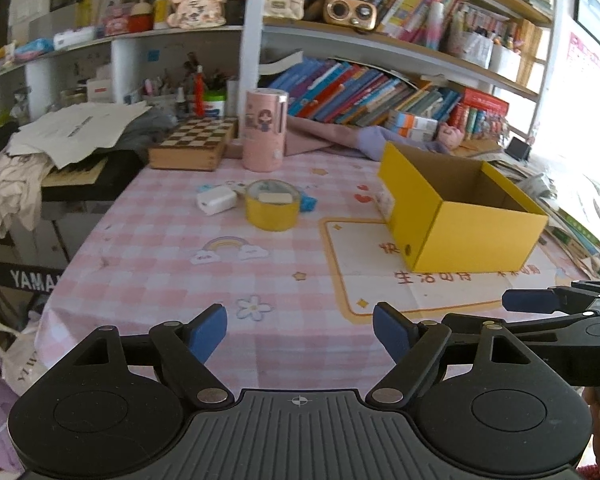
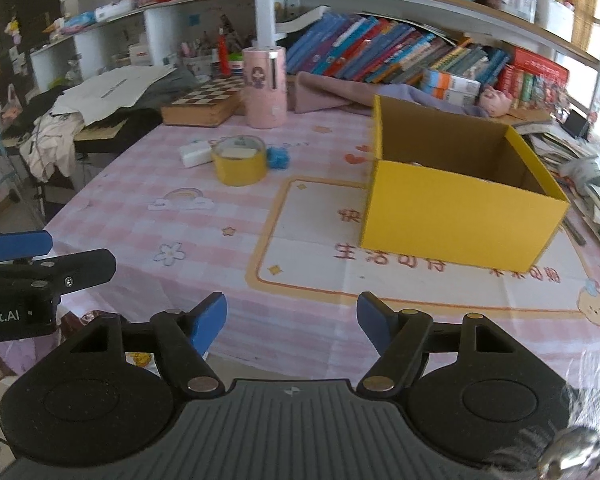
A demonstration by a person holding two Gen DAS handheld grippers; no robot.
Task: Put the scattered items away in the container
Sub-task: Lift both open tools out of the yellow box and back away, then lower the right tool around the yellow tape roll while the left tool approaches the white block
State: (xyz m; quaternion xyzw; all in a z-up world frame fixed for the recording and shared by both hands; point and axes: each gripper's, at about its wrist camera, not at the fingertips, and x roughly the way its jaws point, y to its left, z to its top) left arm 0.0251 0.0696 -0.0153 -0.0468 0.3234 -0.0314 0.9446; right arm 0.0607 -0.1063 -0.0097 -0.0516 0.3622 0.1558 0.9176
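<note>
An open yellow cardboard box (image 1: 472, 232) (image 2: 460, 216) stands on the pink checked table, right of centre. Left of it lie a yellow tape roll (image 1: 273, 209) (image 2: 240, 162) with a pale eraser-like piece on top, a white charger block (image 1: 216, 201) (image 2: 196, 155) and a small blue item (image 1: 308, 203) (image 2: 278, 158). My left gripper (image 1: 300, 330) is open and empty near the table's front edge. My right gripper (image 2: 292, 322) is open and empty, also at the front edge, beside the left one.
A pink cylinder canister (image 1: 263, 130) (image 2: 265, 87) and a chessboard box (image 1: 192, 142) (image 2: 204, 106) stand at the table's back. Pink cloth (image 2: 328, 94) lies behind the box. Bookshelves fill the rear; a keyboard with clothes and papers (image 1: 60, 148) sits left.
</note>
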